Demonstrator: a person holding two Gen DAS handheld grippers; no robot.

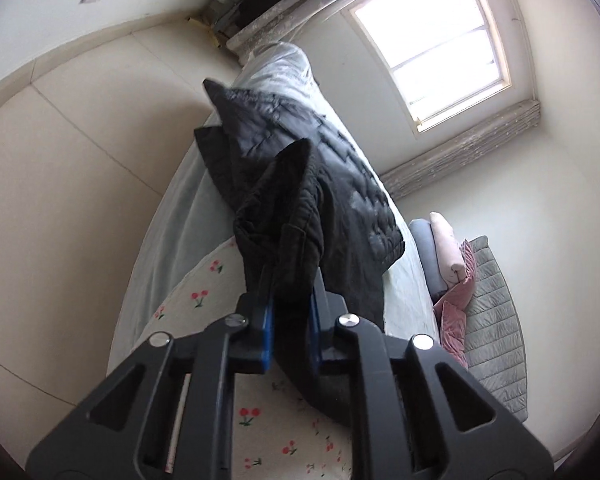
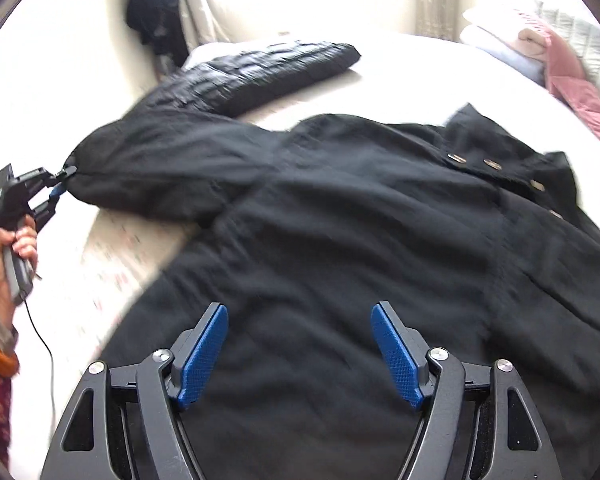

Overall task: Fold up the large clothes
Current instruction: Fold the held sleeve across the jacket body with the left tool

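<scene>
A large black woolly coat [image 2: 360,220] with metal buttons lies spread on the bed. My left gripper [image 1: 292,300] is shut on the cuff of the coat's sleeve [image 1: 284,216]; in the right wrist view that gripper [image 2: 60,182] holds the sleeve end [image 2: 148,164] stretched out to the left. My right gripper [image 2: 300,316] is open and empty, hovering just above the coat's lower body, blue pads [image 2: 204,352] spread wide.
A black quilted jacket [image 2: 260,72] lies behind the coat on the bed. Folded grey and pink blankets [image 2: 540,52] are stacked at the far right. The cherry-print sheet [image 1: 204,288] covers the bed. A wall runs along the left, with a window [image 1: 432,40] behind.
</scene>
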